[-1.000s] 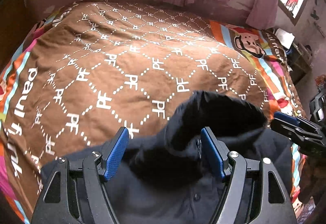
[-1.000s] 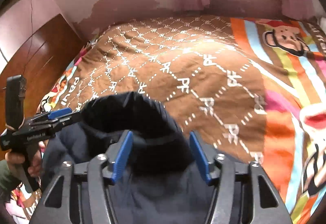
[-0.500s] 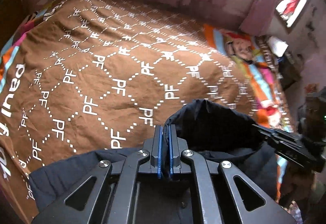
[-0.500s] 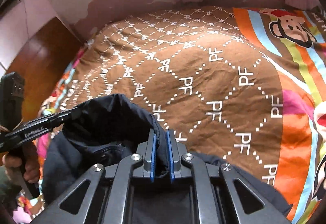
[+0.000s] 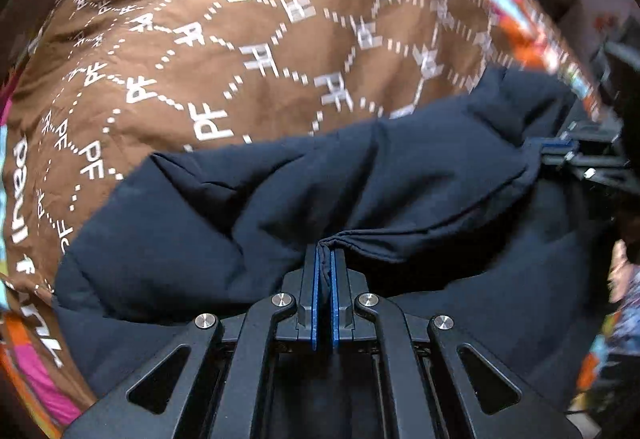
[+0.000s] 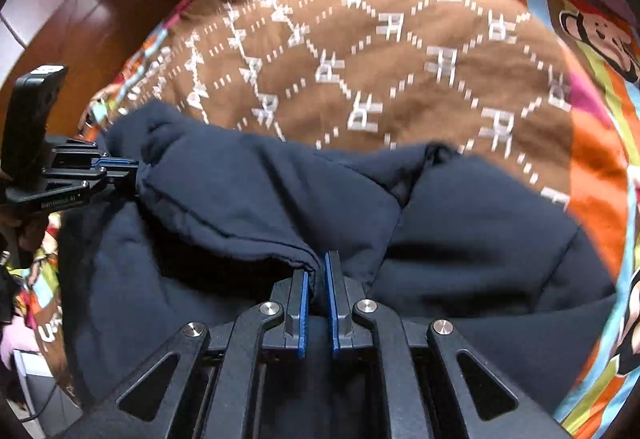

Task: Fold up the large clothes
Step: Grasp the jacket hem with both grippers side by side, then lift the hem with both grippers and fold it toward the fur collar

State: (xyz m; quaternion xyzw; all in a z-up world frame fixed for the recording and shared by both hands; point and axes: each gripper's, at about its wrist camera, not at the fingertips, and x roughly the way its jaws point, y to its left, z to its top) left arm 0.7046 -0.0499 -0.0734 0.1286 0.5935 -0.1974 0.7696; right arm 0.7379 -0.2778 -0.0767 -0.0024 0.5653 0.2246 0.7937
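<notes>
Since half a second ago, stretched flatter — dark jacket [image 5: 360,179] over brown bedspread [image 5: 248,51]. Pinched on its hem: left gripper [image 5: 324,259], right gripper [image 6: 316,271]. Only rightward — monkey print [image 6: 600,35].

A bed spread with a brown PF-patterned cover [image 5: 280,51] carries a dark navy jacket [image 5: 360,179].

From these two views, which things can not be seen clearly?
- Bedspread: the far pattern is motion-blurred in both views.
- Dark jacket: its near part is cut off by the left hand-held gripper in the left view and the right hand-held gripper in the right view.
- Room clutter: too blurred at the left view's right edge.
</notes>
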